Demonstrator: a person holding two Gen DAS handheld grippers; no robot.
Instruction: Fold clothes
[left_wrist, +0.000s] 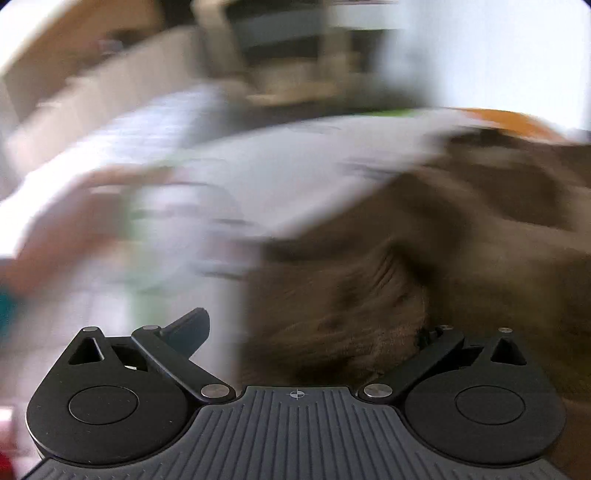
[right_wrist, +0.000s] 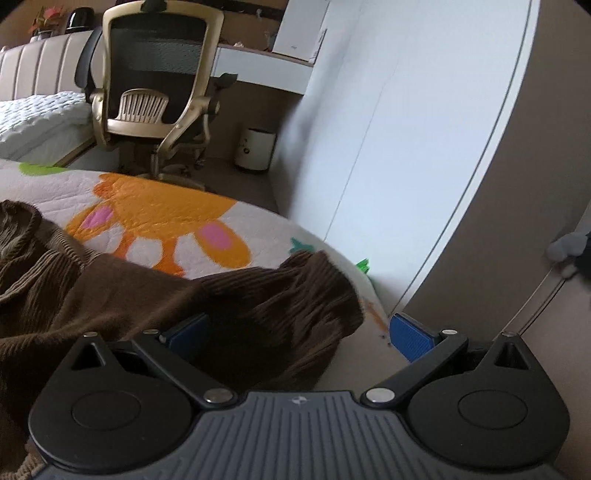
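Risk: both grippers splayed, gripping nothing; right gripper (right_wrist: 299, 332) straddles bunched brown sweater (right_wrist: 110, 295) cuff, may pinch several layers; left gripper (left_wrist: 314, 328) view blurred.

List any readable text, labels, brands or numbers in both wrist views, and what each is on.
None readable.
White box on the desk: a small dark mark, too small to read.
Right gripper body: a small round crosshair symbol, no letters.
Left gripper body: the same crosshair symbol, no letters.
Quilt: cartoon shapes only, no words.
Left wrist view is otherwise motion-blurred.
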